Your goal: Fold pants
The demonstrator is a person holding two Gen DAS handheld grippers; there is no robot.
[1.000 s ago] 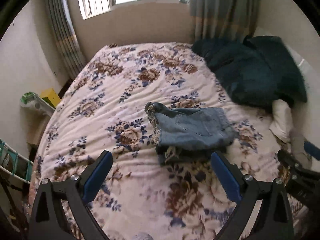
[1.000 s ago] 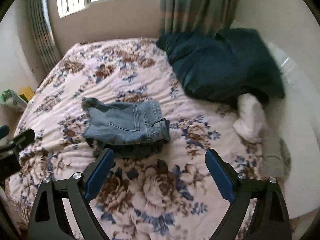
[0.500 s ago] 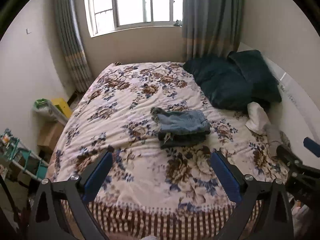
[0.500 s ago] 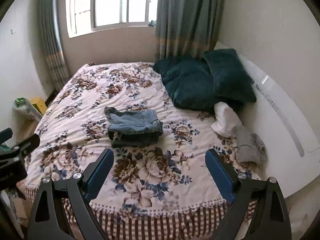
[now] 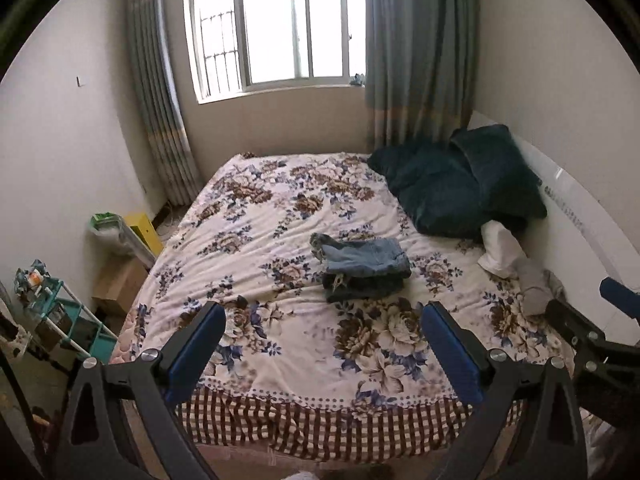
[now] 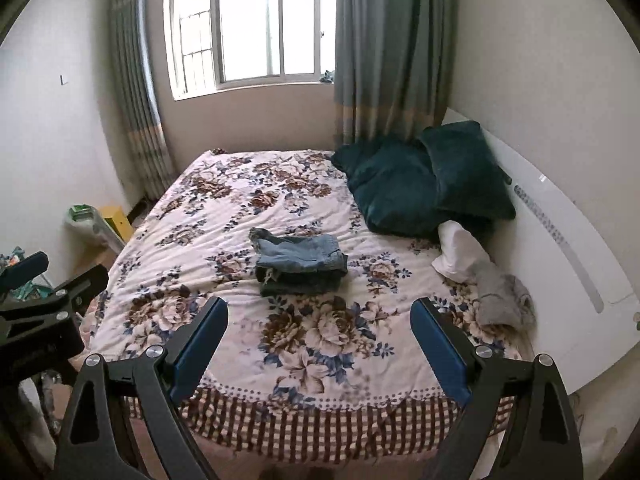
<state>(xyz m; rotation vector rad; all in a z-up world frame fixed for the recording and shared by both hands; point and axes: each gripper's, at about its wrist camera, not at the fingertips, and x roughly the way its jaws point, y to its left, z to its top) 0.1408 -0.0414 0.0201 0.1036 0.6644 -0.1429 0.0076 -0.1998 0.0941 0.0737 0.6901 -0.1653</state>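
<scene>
My left claw (image 5: pixel 322 338) gapes wide, empty; right claw (image 6: pixel 319 334) likewise. At 12 o'clock beyond both, the denim pants (image 5: pixel 364 268) lie folded in a squat, frayed-hemmed stack on the floral bed (image 5: pixel 256 240).

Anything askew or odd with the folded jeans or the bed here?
Mostly tidy. The folded jeans lie as a compact stack mid-bed, but one frayed hem sticks out at the stack's far left corner. A grey garment lies crumpled by the headboard. Both tools, left and right, are open and empty.
</scene>
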